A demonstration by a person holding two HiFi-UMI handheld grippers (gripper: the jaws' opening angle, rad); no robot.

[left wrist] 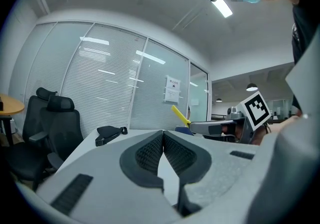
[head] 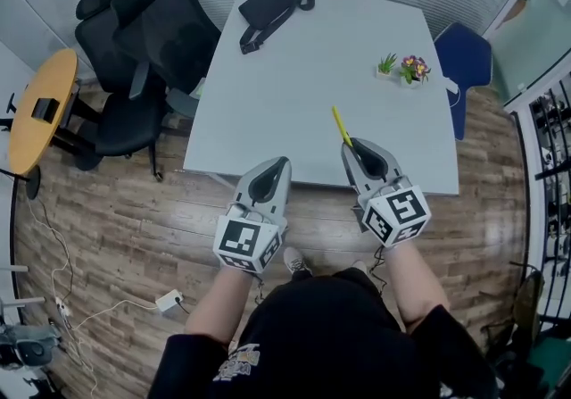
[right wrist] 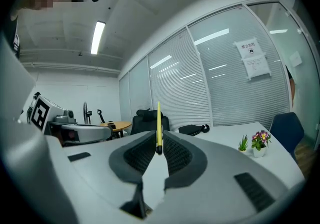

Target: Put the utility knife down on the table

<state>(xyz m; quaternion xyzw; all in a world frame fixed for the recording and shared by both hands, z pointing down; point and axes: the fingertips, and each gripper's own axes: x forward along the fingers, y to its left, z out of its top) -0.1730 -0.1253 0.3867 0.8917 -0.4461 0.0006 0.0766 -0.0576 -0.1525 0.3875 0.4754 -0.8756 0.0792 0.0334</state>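
Note:
A thin yellow utility knife sticks out forward from my right gripper, which is shut on its near end above the near edge of the grey table. Seen from the right gripper view, the utility knife stands upright between the dark pads. It also shows in the left gripper view as a yellow stick off to the right. My left gripper hovers at the table's near edge, shut with nothing between its pads.
A black pouch lies at the table's far left. Two small potted plants stand at the far right. Black office chairs are left of the table, a blue chair at the far right, a round wooden table further left.

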